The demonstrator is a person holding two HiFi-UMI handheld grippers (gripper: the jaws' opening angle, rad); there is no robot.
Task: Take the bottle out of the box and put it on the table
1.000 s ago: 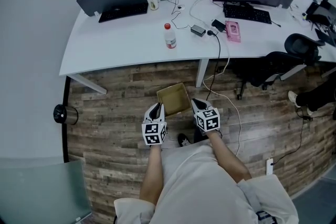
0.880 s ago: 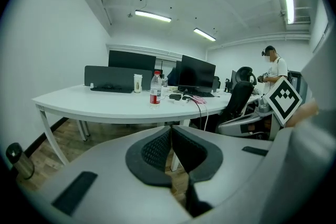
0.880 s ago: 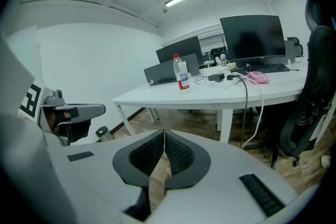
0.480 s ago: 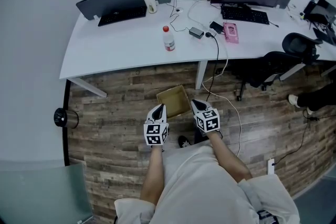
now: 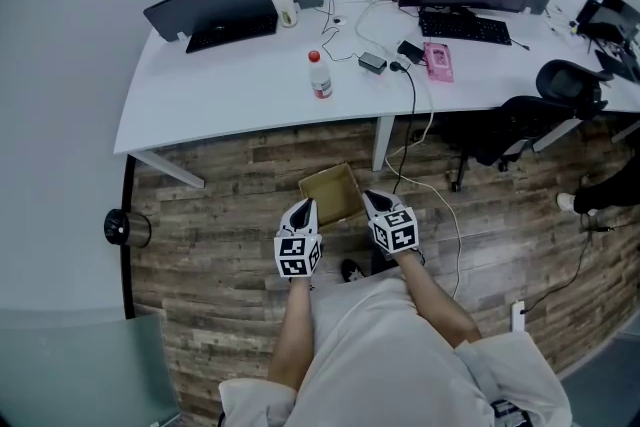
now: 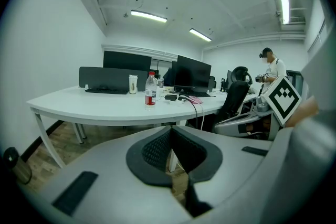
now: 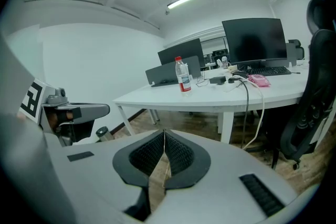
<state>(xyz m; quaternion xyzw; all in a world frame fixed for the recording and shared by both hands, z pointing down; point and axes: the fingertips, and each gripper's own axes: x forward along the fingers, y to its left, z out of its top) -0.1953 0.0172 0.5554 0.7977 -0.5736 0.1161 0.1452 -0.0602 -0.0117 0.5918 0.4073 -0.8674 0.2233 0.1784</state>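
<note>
**Bottle on the table, both grippers at the box**

The bottle (image 5: 320, 76) stands upright on the far table (image 5: 220, 100), well apart from the near box (image 5: 330, 193). The right gripper (image 5: 370, 199) is clenched on the box's thin right wall. The left gripper (image 5: 303, 207) is clenched at its left edge, grasp unclear. The plastic bottle looks light, smooth and easily dented, so it is best held around its labelled middle

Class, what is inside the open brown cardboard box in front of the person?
Only its bare brown bottom shows inside the open brown cardboard box; no bottle visible. Its near corners are covered by the left claw and right claw.
</note>
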